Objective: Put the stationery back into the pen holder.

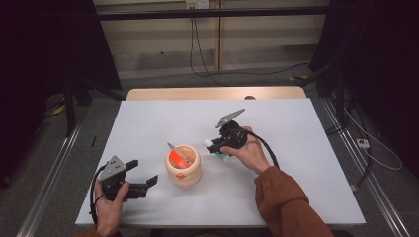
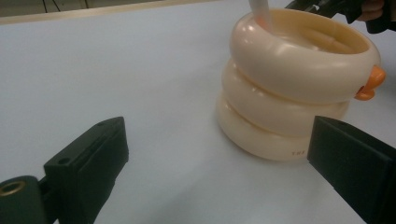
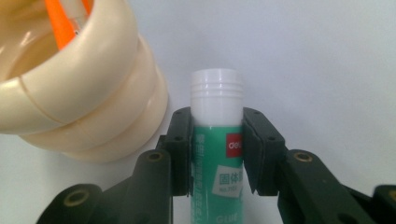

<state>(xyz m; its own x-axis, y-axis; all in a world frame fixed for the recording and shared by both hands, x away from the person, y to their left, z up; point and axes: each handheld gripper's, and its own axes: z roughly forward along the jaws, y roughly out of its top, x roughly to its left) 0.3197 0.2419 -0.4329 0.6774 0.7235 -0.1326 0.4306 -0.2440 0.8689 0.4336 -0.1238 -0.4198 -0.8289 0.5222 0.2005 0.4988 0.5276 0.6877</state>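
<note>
The left gripper [image 1: 143, 174] is a black plastic tool with two thick, blocky jaws, and a grey three-cornered plate sits on its top. A black cable loops from its back. The right gripper [image 1: 216, 146] has the same black body, the same grey plate and a thick black cable. Its arms carry brass-coloured screw holes and small dark screws. The person wears rust-brown long sleeves [image 1: 284, 202].

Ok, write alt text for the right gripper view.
The right hand-held gripper clamps a green glue stick with a white cap, pointing up over a white table. A cream ringed holder with orange items inside stands at upper left.
</note>
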